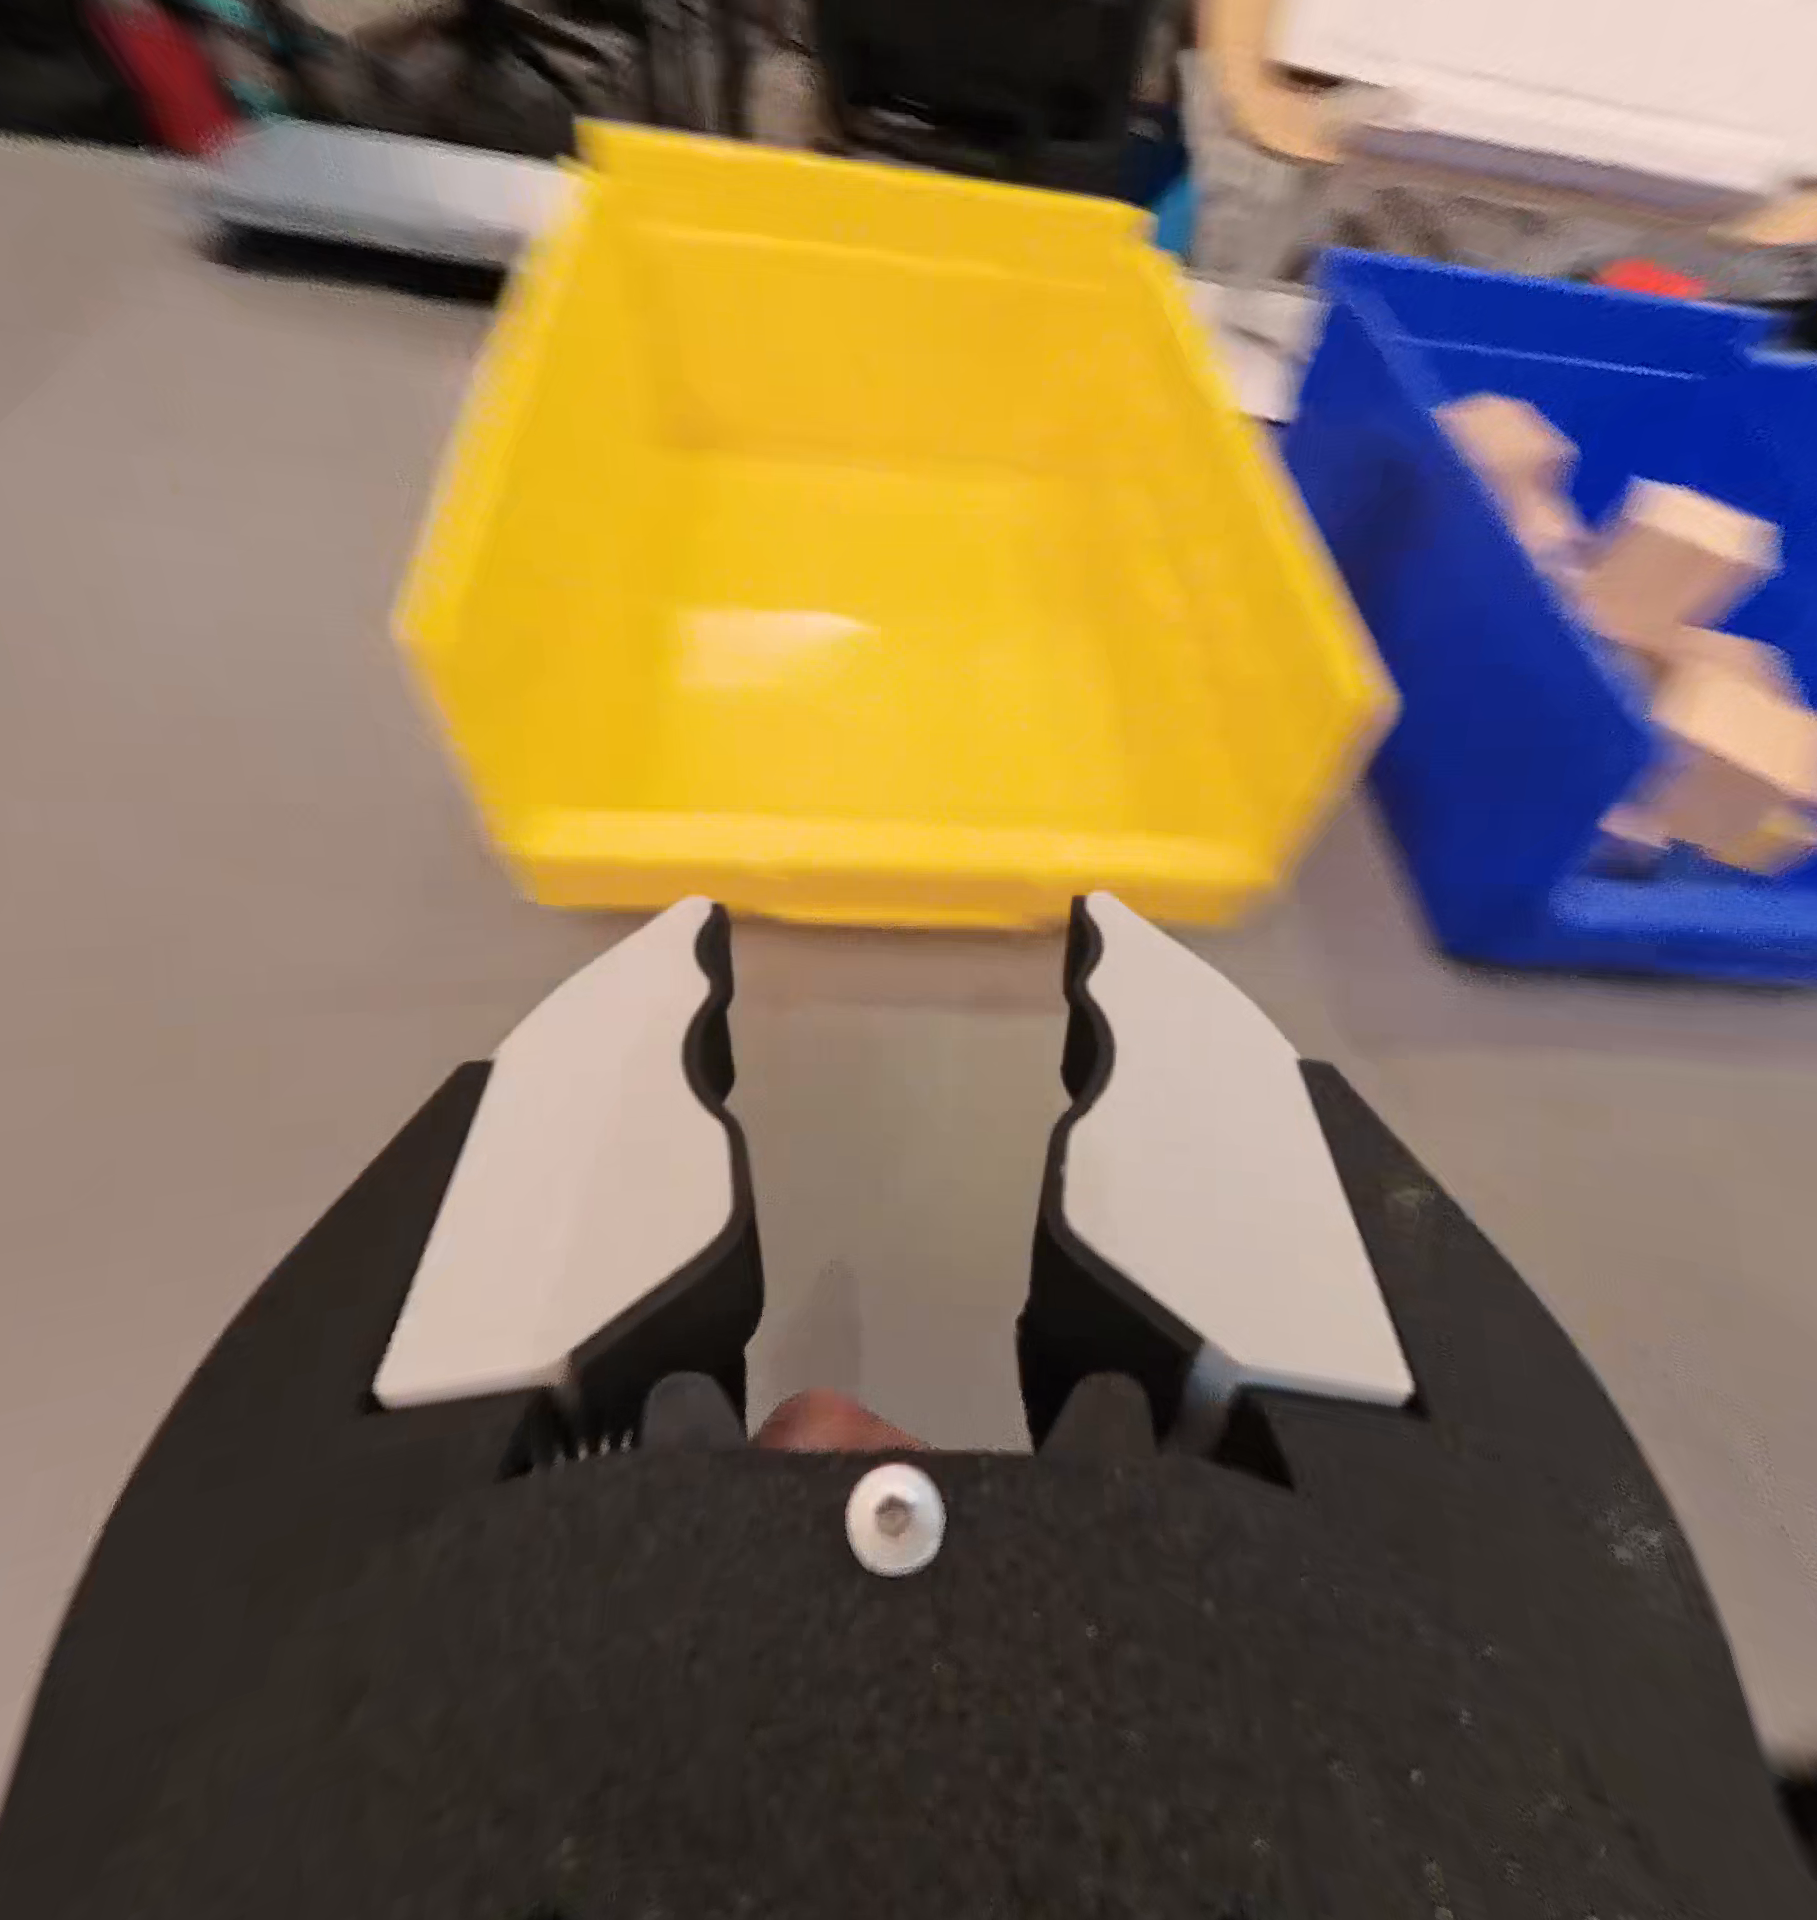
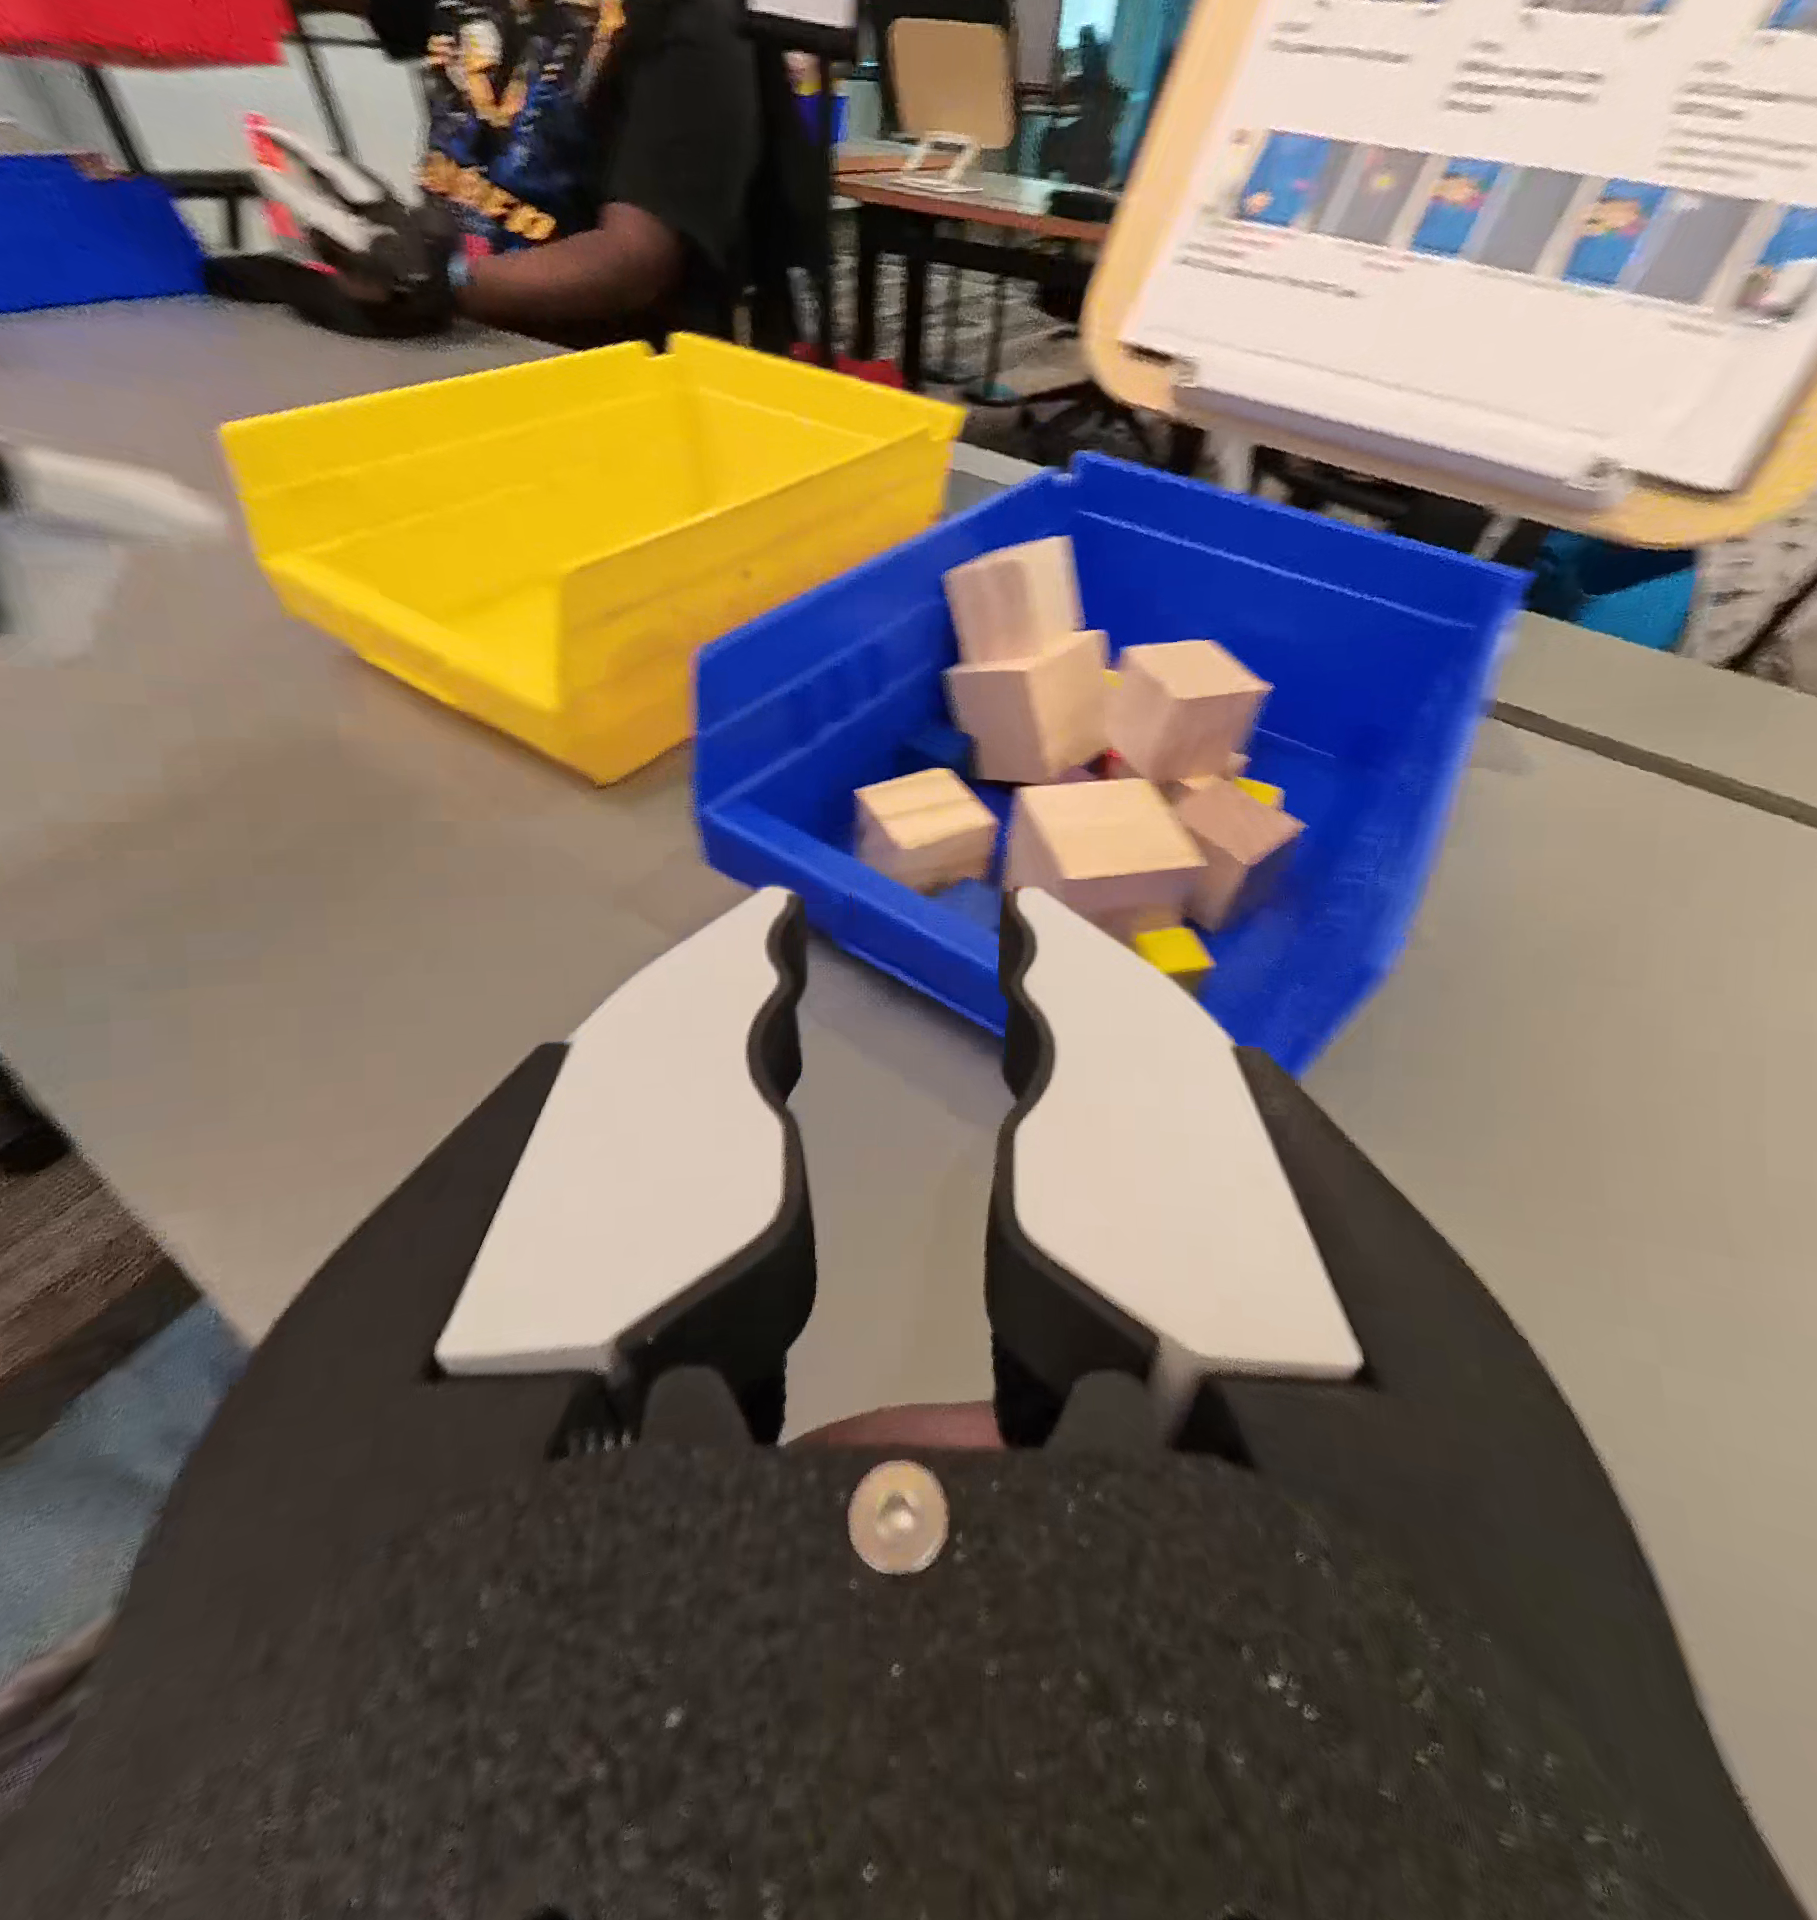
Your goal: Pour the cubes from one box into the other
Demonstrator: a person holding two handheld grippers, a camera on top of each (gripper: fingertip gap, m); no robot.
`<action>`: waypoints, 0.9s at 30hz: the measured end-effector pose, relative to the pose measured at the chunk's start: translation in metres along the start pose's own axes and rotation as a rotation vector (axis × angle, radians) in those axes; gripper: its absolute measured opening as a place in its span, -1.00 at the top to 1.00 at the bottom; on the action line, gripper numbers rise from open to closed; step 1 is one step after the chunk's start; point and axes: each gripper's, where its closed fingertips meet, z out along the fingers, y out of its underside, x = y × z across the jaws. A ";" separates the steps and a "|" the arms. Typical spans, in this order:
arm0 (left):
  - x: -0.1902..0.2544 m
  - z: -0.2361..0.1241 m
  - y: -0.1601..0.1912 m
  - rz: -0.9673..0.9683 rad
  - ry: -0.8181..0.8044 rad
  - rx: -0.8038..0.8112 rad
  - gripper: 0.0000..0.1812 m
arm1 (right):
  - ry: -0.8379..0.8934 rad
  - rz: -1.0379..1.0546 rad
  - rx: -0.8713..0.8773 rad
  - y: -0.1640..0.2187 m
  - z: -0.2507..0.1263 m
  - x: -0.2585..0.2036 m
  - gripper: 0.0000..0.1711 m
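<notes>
Since the yellow box (image 1: 883, 582) lies empty in the left wrist view, no pouring has happened; the left gripper (image 1: 896, 914) is spread and holds nothing, just short of its front lip. In the right wrist view the wooden cubes (image 2: 1080, 769) all sit in the blue box (image 2: 1351, 665), with the right gripper (image 2: 902, 914) parted, empty, at its near rim. Grasping, lifting and tipping remain.

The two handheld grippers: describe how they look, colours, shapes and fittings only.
The left gripper and right gripper look alike. Each has a wide black body with a speckled, grainy top and one pale round screw near the middle. Two fingers carry flat light-grey plates that taper to a point, edged inside by black wavy pads. A small coil spring shows at the left finger's base.
</notes>
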 end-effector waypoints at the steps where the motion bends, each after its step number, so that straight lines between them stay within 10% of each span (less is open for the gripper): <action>1: -0.030 0.013 -0.006 0.022 -0.081 0.003 0.33 | -0.043 0.006 -0.007 0.002 0.005 -0.014 0.59; 6: -0.078 0.086 -0.015 -0.082 -0.069 -0.066 0.39 | -0.238 0.067 -0.155 0.033 0.028 -0.084 0.49; 9: -0.081 0.093 -0.022 -0.107 -0.052 -0.060 0.94 | -0.174 0.025 -0.186 0.041 0.038 -0.095 0.49; 19: -0.043 -0.042 0.054 -0.038 -0.158 -0.086 0.95 | -0.019 0.101 -0.236 0.041 0.103 -0.134 0.48; 22: -0.026 -0.080 0.074 -0.041 -0.172 -0.064 0.94 | -0.016 0.142 -0.241 0.034 0.104 -0.147 0.92; 27: -0.007 -0.118 0.053 0.002 -0.199 0.041 0.92 | 0.020 0.091 -0.131 -0.003 0.077 -0.140 0.96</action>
